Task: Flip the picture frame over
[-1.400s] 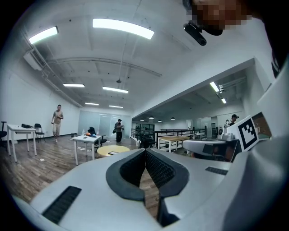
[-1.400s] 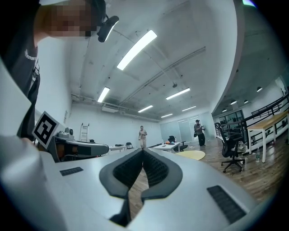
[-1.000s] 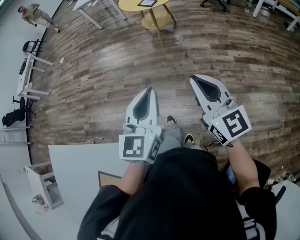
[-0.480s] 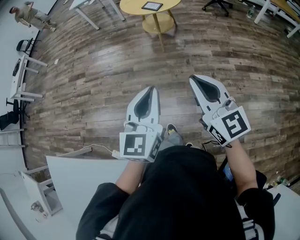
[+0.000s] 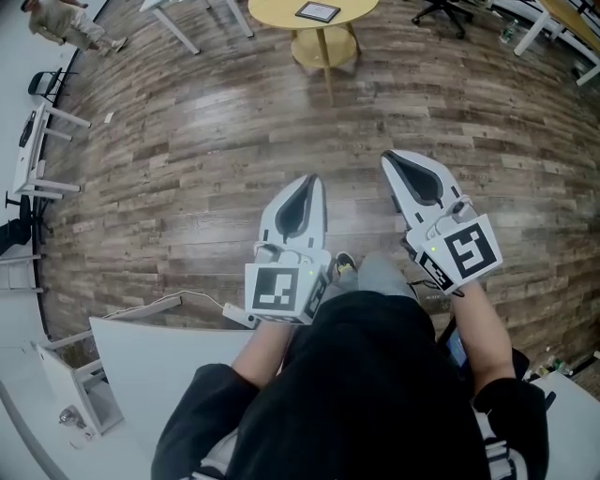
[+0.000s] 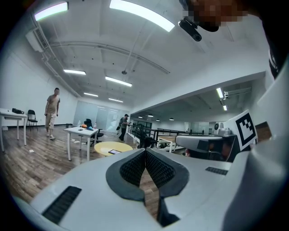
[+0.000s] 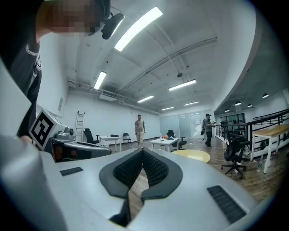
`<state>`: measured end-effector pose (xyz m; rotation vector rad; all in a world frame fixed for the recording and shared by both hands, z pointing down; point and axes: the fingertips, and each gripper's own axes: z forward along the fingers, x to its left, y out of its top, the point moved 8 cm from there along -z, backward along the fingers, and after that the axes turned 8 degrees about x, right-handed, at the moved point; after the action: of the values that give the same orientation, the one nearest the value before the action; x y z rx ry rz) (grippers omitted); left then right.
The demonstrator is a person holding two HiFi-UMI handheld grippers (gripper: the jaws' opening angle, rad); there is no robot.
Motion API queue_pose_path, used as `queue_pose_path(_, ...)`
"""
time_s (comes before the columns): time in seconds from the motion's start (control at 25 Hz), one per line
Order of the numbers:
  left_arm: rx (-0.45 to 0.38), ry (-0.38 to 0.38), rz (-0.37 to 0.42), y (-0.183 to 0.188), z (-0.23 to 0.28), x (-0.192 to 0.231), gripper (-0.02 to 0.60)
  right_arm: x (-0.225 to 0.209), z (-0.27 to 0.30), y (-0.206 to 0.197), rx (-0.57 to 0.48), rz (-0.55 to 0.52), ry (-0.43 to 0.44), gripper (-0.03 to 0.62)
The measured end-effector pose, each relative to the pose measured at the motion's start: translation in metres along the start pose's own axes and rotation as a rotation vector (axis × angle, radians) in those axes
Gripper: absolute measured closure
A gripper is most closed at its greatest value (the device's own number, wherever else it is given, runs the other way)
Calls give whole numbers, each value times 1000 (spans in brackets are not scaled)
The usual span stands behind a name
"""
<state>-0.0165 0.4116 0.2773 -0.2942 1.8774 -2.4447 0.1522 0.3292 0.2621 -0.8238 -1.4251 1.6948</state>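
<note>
Approach step. Picture frame (image 5: pixel 318 11) lies flat on round yellow desk (image 5: pixel 272 16) at 12 o'clock, well apart from both tongs. Left tongs (image 5: pixel 310 180) and right tongs (image 5: pixel 387 159) closed, empty. Get close, open tongs, grip opposite frame edges.

Overhead, two level views, shared table (image 5: pixel 272 12)

Open wood floor (image 5: pixel 234 141) gives me free passage ahead, right up to the round yellow table (image 5: pixel 272 13). A white table's legs (image 5: pixel 176 32) stand left of it and an office chair (image 5: pixel 441 11) to its right. A white desk (image 5: pixel 159 356) crowds in low behind my left gripper (image 5: pixel 307 183).
</note>
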Motion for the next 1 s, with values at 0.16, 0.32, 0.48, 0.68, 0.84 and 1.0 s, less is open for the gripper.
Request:
queue_pose_path(0.16, 8, -15, -1, 4, 15, 7, 558, -13, 11, 1, 4, 9, -19, 576)
queue_pose_path(0.32, 27, -9, -10, 9, 37, 13, 558, -33, 25, -1, 12, 9, -21, 576)
queue_pose_path(0.48, 28, -12, -3, 16, 67, 13, 558, -60, 37, -2, 11, 22, -18, 575)
queue_pose_path(0.68, 25, -2, 13, 30, 110, 11, 558, -106, 51, 1, -7, 33, -14, 575)
queue_pose_path(0.84, 25, 8, 42, 43, 149, 7, 558, -145, 61, 2, -24, 41, -3, 575)
queue_pose_path(1.0, 26, 27, 54, 50, 176, 2, 558, -177, 69, -1, -41, 51, 10, 575)
